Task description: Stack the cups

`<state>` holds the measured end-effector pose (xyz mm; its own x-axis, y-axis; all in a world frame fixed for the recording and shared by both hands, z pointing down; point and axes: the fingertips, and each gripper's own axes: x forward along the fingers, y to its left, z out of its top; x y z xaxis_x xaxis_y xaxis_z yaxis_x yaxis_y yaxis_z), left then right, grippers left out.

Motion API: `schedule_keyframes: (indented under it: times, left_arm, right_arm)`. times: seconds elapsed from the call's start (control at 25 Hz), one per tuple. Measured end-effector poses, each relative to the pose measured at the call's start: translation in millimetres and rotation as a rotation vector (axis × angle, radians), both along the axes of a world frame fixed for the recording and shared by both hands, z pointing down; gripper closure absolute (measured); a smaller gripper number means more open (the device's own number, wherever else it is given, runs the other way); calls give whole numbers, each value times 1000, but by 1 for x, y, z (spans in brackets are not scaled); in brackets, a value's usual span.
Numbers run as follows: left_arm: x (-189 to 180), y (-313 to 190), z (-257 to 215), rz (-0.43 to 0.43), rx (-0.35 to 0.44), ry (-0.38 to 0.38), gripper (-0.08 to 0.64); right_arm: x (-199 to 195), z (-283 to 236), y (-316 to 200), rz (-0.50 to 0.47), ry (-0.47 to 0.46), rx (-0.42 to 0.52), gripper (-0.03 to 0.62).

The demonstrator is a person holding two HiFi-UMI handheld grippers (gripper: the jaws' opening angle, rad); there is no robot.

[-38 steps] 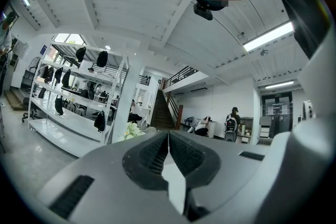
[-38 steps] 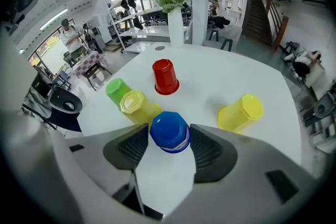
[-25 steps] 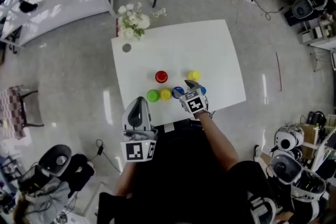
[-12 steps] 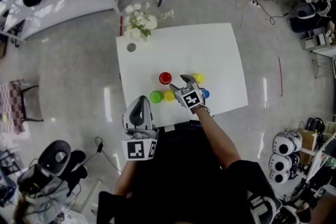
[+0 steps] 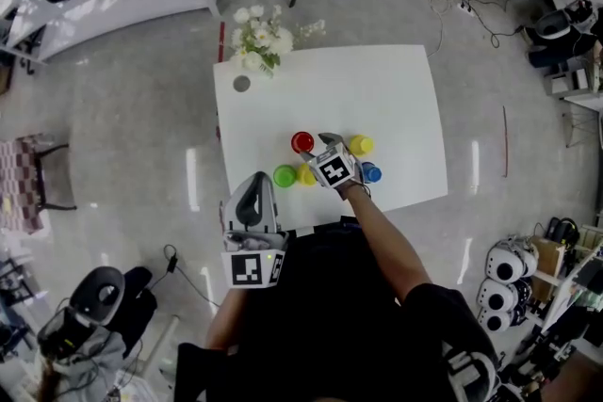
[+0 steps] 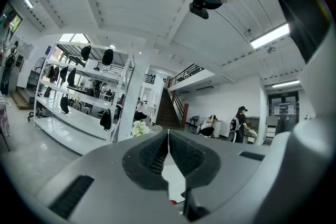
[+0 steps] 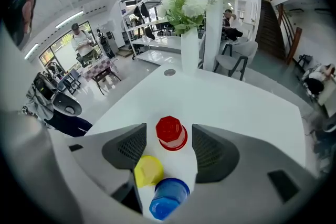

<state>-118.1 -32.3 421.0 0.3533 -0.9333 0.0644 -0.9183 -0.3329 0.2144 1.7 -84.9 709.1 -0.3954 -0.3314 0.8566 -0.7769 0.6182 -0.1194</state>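
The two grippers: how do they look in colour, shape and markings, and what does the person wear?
Both the left gripper and the right gripper have a smooth, rounded light grey shell. Their fingers are dark grey with a ribbed inner face. Each carries a cube with black-and-white square markers. The person wears a black top.

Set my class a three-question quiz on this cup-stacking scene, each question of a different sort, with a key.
1. True or false: the left tongs are shut with nothing in them.
2. Fill in: right beside the green cup stands a ___ cup.
3. Which cup stands in the gap of the open right tongs? A green cup; B red cup; C purple cup.
Key: 1 true; 2 yellow cup; 3 B.
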Motion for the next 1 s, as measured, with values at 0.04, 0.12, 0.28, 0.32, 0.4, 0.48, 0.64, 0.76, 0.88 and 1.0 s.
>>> schedule_keyframes:
  times: [0.04,0.12,0.28,0.32,0.4,0.48,0.64,0.76,0.88,1.0]
  left_arm:
    - [-2,-2,1,-4,-3,1,537]
    - [-5,-7,4,-11,-12,-2,537]
    - [-10,-15,7,-22,-25,7,538]
    - [-11,-16,7,-26,-30,13,537]
    - [-15,-19,9,-34,-28,7,537]
    - [-16,-23,11,-38,-29,1,537]
    - [-17,-28,14,-46,-48,6,537]
    - [-21,-27,15,-55,-36,-1,537]
    - [-22,-25,14,-68,-41,10,537]
    - [-22,-22,14,-70,-44,5,537]
  right_arm:
    - [-2,3,-1,-6,6,-10,304]
    - [-5,9,-4,-18,21,-26,304]
    - [-8,25,-7,-41,53,-63,304]
    - [-10,27,-7,-51,55,-67,304]
    - [-14,30,-8,-70,63,-70,304]
    - [-12,36,-8,-85,88,-76,304]
    - [-13,45,-8,-100,101,-107,310]
    - [-18,42,-6,-115,100,-113,354]
    - [-20,41,-7,-116,95,-108,356]
    - [-19,38,-5,-120,94,-103,356]
